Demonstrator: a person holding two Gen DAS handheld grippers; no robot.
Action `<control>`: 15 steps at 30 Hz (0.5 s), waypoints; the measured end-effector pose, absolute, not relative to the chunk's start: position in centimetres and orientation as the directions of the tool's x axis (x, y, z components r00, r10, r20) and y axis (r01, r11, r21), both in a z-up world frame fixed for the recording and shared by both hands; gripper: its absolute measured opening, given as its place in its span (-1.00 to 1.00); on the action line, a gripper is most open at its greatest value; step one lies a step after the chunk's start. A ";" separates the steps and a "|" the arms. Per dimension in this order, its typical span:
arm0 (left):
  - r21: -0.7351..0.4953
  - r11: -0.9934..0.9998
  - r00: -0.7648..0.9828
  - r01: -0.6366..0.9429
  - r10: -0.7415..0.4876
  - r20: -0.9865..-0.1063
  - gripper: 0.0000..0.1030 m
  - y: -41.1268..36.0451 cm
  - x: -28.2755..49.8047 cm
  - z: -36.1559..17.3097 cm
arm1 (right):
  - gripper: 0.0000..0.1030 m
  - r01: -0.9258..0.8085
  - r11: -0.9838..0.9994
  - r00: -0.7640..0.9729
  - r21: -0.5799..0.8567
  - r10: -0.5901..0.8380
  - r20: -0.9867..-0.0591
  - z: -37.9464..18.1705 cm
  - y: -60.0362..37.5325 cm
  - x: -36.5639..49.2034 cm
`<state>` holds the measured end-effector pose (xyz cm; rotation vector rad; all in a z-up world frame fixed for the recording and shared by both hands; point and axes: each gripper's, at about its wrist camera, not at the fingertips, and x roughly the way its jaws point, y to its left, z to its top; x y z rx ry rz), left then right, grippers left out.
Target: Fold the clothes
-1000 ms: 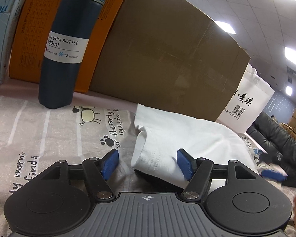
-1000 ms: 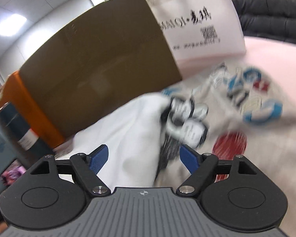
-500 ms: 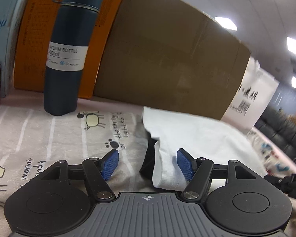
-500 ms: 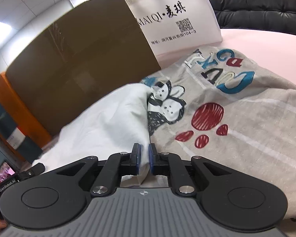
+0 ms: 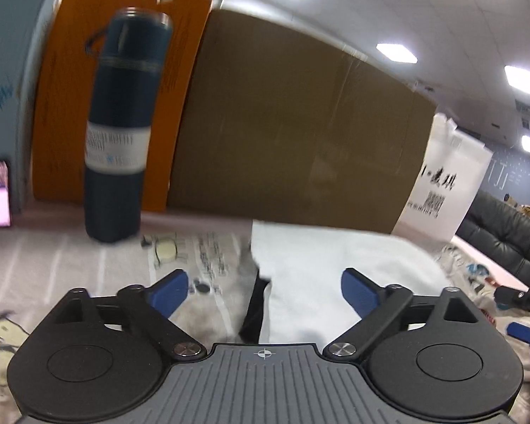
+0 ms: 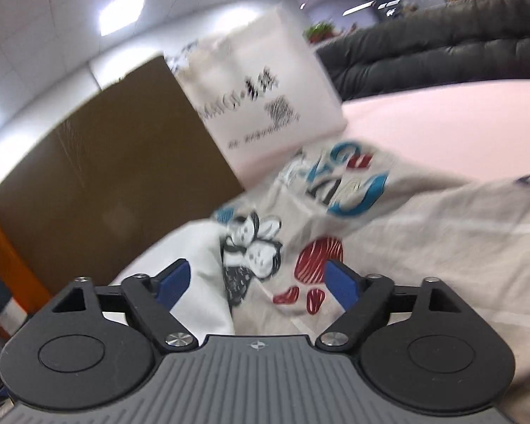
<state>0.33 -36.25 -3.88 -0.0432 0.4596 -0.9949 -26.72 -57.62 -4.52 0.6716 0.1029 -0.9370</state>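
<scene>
Counter: pink top (image 6: pixel 441 123) under printed cloth (image 6: pixel 424 247).
Backdrop: cardboard box (image 5: pixel 282 134), white bag (image 6: pixel 261 95), bottle (image 5: pixel 120 130) at 10 o'clock.
White garment (image 5: pixel 335 275): folded, centre.
Left gripper (image 5: pixel 265 289), right gripper (image 6: pixel 256 279): jaws opening, pinching nothing.

right hand-held gripper (image 6: pixel 256 281) opening, white garment (image 6: pixel 198 265) between

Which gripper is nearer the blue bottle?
Left. The left gripper faces the bottle, which stands just ahead on its left side. The right gripper is farther along the white garment, near the white bag; only the bottle's edge shows there.
</scene>
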 end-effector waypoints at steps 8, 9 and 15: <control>-0.111 0.456 0.414 0.883 -0.868 -0.273 1.00 -32.0 -1.7 -1.3 | 1.00 0.662 0.533 0.725 0.527 -0.635 -0.268 -1.3 -49.1 -25.7; -0.087 0.441 0.405 0.893 -0.874 -0.267 1.00 -31.5 -1.8 -1.0 | 1.00 0.659 0.542 0.731 0.522 -0.625 -0.273 -1.1 -48.0 -25.2; -0.067 0.486 0.461 0.871 -0.857 -0.231 1.00 -29.3 -2.2 -1.5 | 1.00 0.710 0.559 0.695 0.428 -0.655 -0.298 -0.5 -43.6 -21.7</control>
